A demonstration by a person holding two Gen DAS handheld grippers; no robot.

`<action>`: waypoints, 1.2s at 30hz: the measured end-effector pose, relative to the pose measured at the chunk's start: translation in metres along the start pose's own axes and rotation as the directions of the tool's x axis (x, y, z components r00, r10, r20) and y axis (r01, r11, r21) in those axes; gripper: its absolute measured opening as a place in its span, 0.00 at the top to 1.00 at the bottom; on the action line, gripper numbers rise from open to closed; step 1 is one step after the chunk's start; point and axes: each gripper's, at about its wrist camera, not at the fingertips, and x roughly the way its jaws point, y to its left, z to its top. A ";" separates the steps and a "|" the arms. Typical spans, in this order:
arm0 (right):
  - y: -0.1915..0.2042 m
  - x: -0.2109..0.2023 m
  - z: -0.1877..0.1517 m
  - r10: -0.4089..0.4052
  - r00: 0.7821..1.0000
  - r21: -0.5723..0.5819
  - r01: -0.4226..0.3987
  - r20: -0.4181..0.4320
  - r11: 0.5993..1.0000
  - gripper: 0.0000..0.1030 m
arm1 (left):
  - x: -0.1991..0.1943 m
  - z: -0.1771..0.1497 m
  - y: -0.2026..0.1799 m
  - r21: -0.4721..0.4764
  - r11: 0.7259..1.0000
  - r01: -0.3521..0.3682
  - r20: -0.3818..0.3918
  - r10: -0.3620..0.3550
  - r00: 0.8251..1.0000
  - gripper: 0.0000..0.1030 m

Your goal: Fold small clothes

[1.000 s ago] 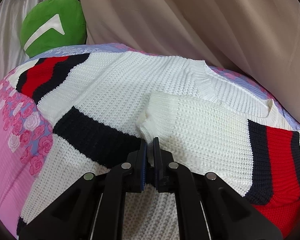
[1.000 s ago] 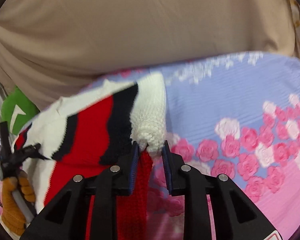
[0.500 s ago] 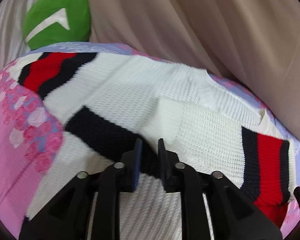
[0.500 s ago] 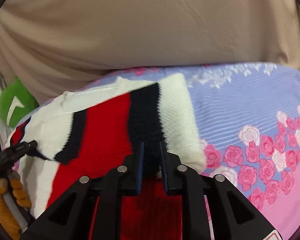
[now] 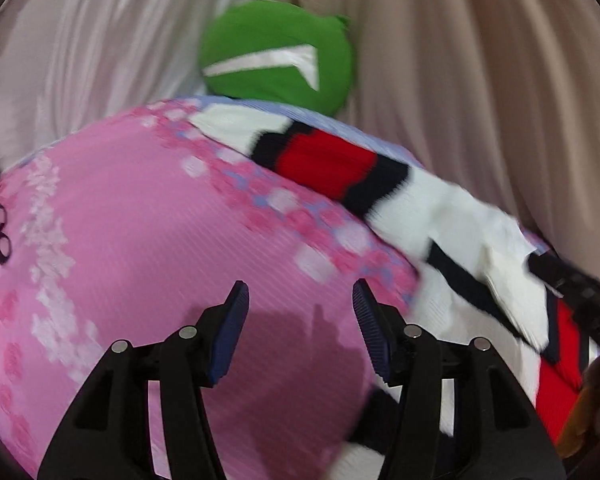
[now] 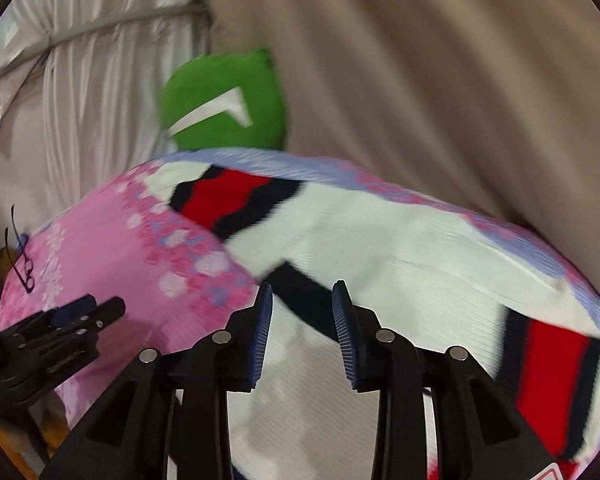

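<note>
While both views are blurred, each shows the sweater (image 6: 380,248) spread on the pink flowered bedcover (image 5: 140,240), with a green cushion (image 5: 276,56) against the curtain (image 6: 440,80) behind. Only in the right wrist view is the left gripper (image 6: 96,308) seen from outside, at the lower left over bare bedcover; only in the left wrist view is a dark part of the other tool seen at the right edge, over the sweater. The left gripper (image 5: 296,300) is shown with jaws spread wide and nothing between them; the sweater lies to their right. The right gripper (image 6: 302,300) is likewise parted and empty, with the sweater's white knit and a black stripe directly behind its jaws.
</note>
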 end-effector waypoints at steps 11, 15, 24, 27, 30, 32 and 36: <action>0.085 0.147 0.039 -0.048 0.991 -0.180 0.024 -0.128 0.983 0.58 | 0.059 0.056 0.041 -0.124 0.992 -0.015 -0.049 0.009 0.999 0.49; 0.081 0.160 0.035 -0.105 0.985 -0.183 0.079 -0.137 0.980 0.93 | 0.076 0.051 0.048 -0.148 0.989 -0.017 -0.084 0.004 0.996 0.49; 0.000 0.043 -0.004 -0.062 0.998 0.034 0.061 0.017 0.998 0.97 | 0.083 0.035 0.038 -0.145 0.989 0.040 -0.121 -0.058 0.991 0.44; -0.030 0.017 -0.047 -0.077 0.994 0.043 0.081 -0.073 0.996 0.96 | 0.085 0.027 0.029 -0.139 0.987 0.080 -0.160 -0.102 0.982 0.40; -0.046 0.017 -0.093 -0.204 0.957 -0.032 0.201 -0.206 0.979 0.97 | 0.088 0.017 0.022 -0.119 0.989 0.087 -0.192 -0.109 0.975 0.40; -0.047 0.000 -0.096 -0.240 0.960 -0.024 0.239 -0.143 0.971 0.97 | 0.088 0.012 0.023 -0.130 0.989 0.070 -0.189 -0.094 0.977 0.40; -0.010 -0.030 -0.055 -0.143 0.989 -0.069 0.146 0.050 0.987 0.82 | 0.081 0.006 0.024 -0.144 0.989 0.039 -0.165 -0.063 0.984 0.40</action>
